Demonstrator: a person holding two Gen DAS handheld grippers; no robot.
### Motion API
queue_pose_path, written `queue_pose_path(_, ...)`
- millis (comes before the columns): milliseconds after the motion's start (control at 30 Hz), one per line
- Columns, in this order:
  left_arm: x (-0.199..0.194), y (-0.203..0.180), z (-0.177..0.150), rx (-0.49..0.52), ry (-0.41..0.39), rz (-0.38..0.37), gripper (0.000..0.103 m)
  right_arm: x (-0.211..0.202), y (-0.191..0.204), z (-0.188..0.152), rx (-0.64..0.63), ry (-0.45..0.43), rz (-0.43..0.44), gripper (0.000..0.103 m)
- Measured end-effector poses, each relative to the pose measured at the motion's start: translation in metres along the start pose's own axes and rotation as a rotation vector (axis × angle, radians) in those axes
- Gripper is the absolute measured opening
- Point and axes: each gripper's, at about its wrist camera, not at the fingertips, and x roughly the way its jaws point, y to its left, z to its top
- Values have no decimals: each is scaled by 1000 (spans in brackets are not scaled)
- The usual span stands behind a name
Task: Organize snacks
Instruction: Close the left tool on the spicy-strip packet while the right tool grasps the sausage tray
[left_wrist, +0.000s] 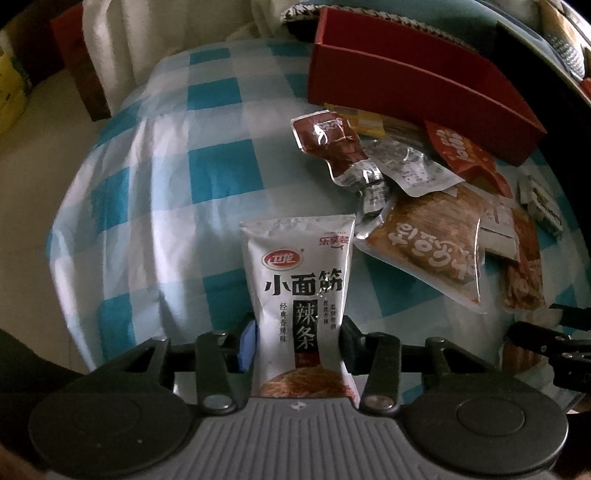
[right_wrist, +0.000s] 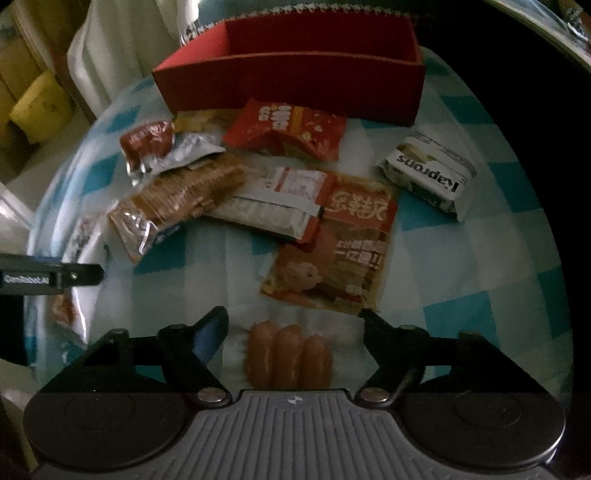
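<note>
Fingers of the left gripper (left_wrist: 298, 332) pinch a white latiao packet (left_wrist: 301, 291) upright above the blue-checked tablecloth (left_wrist: 207, 173), while the right gripper (right_wrist: 295, 325) gapes wide around a sausage pack (right_wrist: 288, 356), near the red box (right_wrist: 295, 77).

Desk (right_wrist: 461, 266): covered by a blue-and-white checked cloth (left_wrist: 166, 177).
Far edge: red box (right_wrist: 288, 88), open-topped, standing on the cloth.
Just before the box: red snack bag (right_wrist: 288, 129); dark red and silver pouch (right_wrist: 155, 147) to its left.
Middle: brown biscuit pack (right_wrist: 177, 206), silver-and-red packet (right_wrist: 280, 199), orange printed packet (right_wrist: 340, 258), overlapping one another.
Right: white Kaprons wafer pack (right_wrist: 428, 177), apart from the pile.
Near edge: three sausages in a clear wrapper (right_wrist: 288, 354).
</note>
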Motion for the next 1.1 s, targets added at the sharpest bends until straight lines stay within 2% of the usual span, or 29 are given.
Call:
queue_pose_path(367, -24, 4, 3, -23, -82, -34, 37, -10, -9, 3, 60, -34, 52, 67)
queue_pose_path(400, -26, 4, 3, -23, -88, -41, 37, -12, -9, 3, 67, -42, 54, 59)
queue_pose_path(433, -27, 4, 4, -23, -94, -47, 37, -14, -10, 4, 74, -53, 61, 43)
queue_pose_path(467, -29, 3, 4, -21, -100, -51, 37, -17, -13, 6, 95, -56, 83, 41)
queue_pose_path(500, -30, 3, 5, -18, -104, -53, 37, -18, -16, 7, 112, -60, 93, 43)
queue_pose_path(567, -30, 3, 5, -16, -103, -62, 37, -19, -16, 8, 103, -65, 59, 45)
queue_pose_path(667, -29, 1, 5, -14, -94, -85, 37, -20, -12, 8, 35, -24, 68, 60)
queue_pose_path(700, -29, 0, 5, -12, -92, -91, 37, -22, -11, 6, 16, -17, 79, 69)
queue_pose_path(833, -26, -3, 5, 5, -80, -123, 38, -26, 13, -3, -248, 61, 74, 70)
queue_pose_path(1000, -23, -2, 4, 6, -56, -157, 38, -12, 51, -14, -763, 195, 60, 71)
queue_pose_path(1100, -22, 0, 3, -3, -40, -171, 38, 2, 67, -8, -976, 250, 63, 71)
